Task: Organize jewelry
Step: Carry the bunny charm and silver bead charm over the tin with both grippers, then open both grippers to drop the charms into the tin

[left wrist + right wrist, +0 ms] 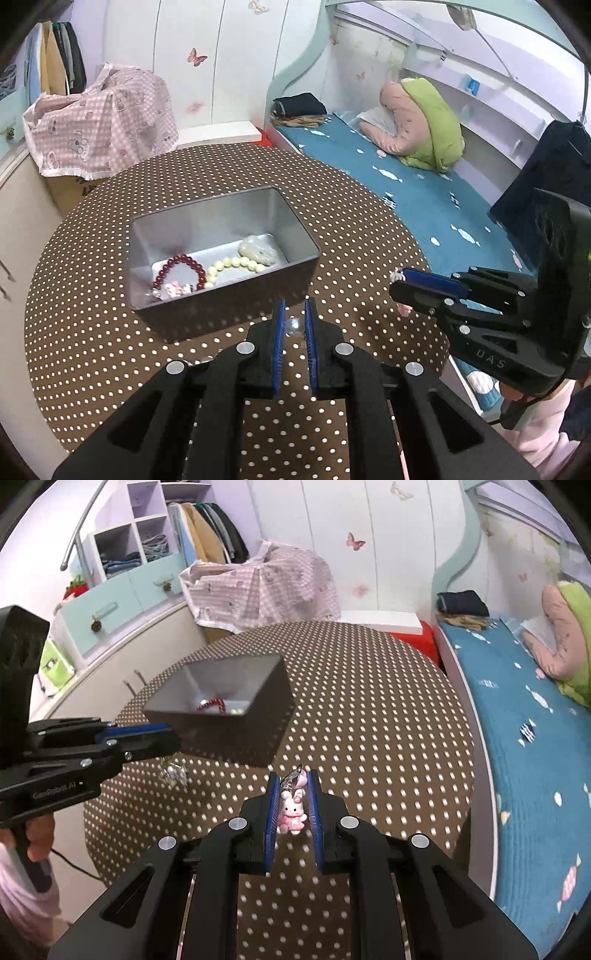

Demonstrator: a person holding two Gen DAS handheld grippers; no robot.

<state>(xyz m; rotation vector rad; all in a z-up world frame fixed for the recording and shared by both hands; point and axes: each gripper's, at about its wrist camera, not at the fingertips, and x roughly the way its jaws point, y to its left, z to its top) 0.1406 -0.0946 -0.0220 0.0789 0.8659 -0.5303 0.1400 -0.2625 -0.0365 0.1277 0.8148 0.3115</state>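
Note:
A grey metal box (295,236) (273,679) stands on the round brown polka-dot table (92,332) (369,709). In it lie a dark red bead bracelet (173,267) (212,703), a cream bead bracelet (232,264), a pale green piece (256,249) and a pink charm (175,290). My left gripper (294,314) (177,734) is shut on a clear crystal bead piece (294,326) (173,775), just in front of the box. My right gripper (293,786) (397,282) is shut on a pink bunny charm (291,812) (404,309), above the table to the right of the box.
A bed with a blue sheet (424,177) (517,720) runs along the table's right side. A pink checked cloth (103,122) (266,587) covers something behind the table. Cabinets with drawers (122,602) stand at the left.

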